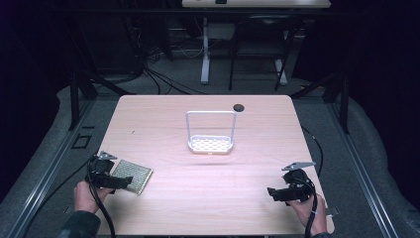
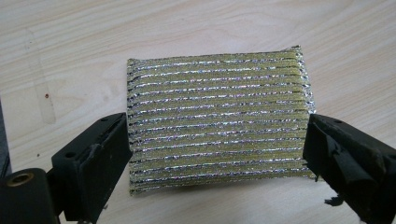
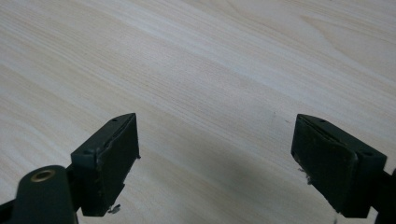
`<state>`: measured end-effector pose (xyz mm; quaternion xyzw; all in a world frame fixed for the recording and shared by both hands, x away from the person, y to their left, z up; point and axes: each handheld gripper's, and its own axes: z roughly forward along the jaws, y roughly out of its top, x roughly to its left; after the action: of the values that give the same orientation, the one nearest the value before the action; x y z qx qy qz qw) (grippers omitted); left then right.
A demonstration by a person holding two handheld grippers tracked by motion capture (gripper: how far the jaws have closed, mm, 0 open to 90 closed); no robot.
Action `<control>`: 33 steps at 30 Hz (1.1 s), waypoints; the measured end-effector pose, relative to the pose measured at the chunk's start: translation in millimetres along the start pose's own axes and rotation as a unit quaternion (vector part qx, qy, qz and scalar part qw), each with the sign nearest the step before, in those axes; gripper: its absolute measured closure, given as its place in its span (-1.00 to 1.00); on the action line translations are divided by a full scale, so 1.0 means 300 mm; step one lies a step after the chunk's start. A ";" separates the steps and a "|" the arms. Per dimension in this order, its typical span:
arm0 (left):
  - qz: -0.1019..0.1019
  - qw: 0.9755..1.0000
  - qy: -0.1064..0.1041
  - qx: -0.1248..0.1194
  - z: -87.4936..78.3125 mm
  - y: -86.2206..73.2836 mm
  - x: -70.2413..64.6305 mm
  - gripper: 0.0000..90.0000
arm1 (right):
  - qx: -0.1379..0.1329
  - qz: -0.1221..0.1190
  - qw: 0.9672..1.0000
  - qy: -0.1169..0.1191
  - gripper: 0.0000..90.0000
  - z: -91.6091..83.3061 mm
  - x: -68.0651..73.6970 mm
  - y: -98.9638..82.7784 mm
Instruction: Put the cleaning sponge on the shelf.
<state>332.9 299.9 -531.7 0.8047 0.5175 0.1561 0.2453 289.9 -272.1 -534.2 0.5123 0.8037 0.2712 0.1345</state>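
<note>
Flat on the pale wooden bench (image 2: pixel 70 42), the scouring pad (image 2: pixel 217 119) lies between the left gripper's (image 2: pixel 217 154) released jaws, extending toward twelve o'clock.

Two black hand-held claws, the left claw (image 1: pixel 121 181) and right claw (image 1: pixel 271 192), each topped by a grey three-cornered plate and trailing a black cable. Blocky jaws, brass-coloured pivot screw. Dark sleeve (image 1: pixel 79 225) on left forearm.

Near corner of the metallic scouring pad (image 1: pixel 131 176) hidden beneath the left claw (image 1: pixel 117 181)
</note>
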 end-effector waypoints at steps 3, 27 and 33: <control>-0.003 1.000 -0.005 -0.003 0.001 -0.002 -0.003 -0.87 | 0.002 0.000 1.000 0.000 -0.68 -0.004 0.000 0.000; -0.009 1.000 -0.016 -0.005 0.043 0.010 -0.007 -0.61 | 0.016 -0.011 1.000 0.012 -0.75 0.018 0.012 0.000; -0.020 1.000 -0.019 -0.003 0.058 0.004 0.012 -0.36 | 0.022 -0.013 1.000 0.016 -0.75 0.020 0.015 0.000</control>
<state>344.1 298.8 -545.6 0.7963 0.5285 0.1369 0.2604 290.7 -266.2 -538.9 0.5001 0.8182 0.2598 0.1143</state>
